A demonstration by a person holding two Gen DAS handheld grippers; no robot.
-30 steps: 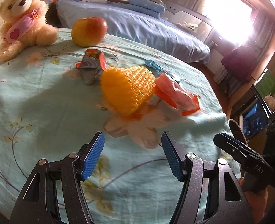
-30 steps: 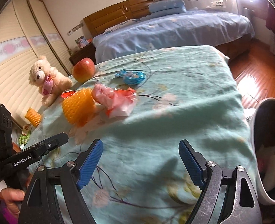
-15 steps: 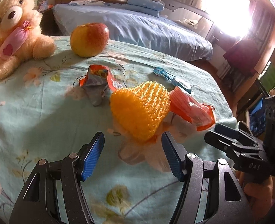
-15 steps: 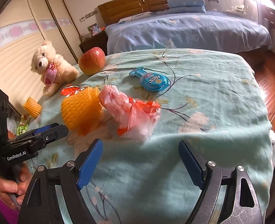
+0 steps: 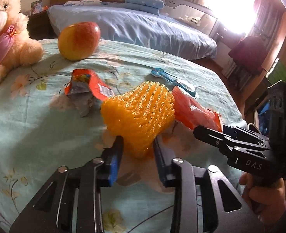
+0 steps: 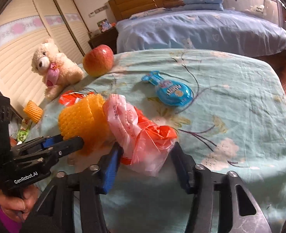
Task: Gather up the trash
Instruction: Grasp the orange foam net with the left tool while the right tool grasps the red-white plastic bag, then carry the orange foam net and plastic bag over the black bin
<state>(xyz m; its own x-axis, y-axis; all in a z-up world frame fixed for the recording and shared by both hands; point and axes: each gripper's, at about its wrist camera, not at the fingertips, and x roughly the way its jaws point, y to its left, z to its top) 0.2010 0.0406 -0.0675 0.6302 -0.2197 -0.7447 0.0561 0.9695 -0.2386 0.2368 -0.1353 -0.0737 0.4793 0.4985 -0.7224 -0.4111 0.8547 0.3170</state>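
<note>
An orange foam fruit net [image 5: 141, 112] lies on the table's teal flowered cloth [image 5: 36, 128]. My left gripper [image 5: 138, 151] has its two fingers closed in on the net's near end, touching it on both sides. A pink and red plastic bag [image 6: 141, 136] lies beside the net [image 6: 82, 118]. My right gripper [image 6: 146, 155] is open, its fingers either side of the bag's near end. A torn red snack wrapper [image 5: 86, 87] lies behind the net, and a blue wrapper [image 6: 170, 91] lies farther back.
A red-yellow apple [image 5: 79, 40] and a cream teddy bear [image 5: 5, 38] sit at the table's far left. A second small foam net [image 6: 33, 111] lies at the left edge. A blue-covered bed [image 6: 201, 31] stands behind the table.
Both grippers have moved forward onto the trash. The left fingers have narrowed onto the foam net. The right fingers have come in around the plastic bag and narrowed somewhat.
</note>
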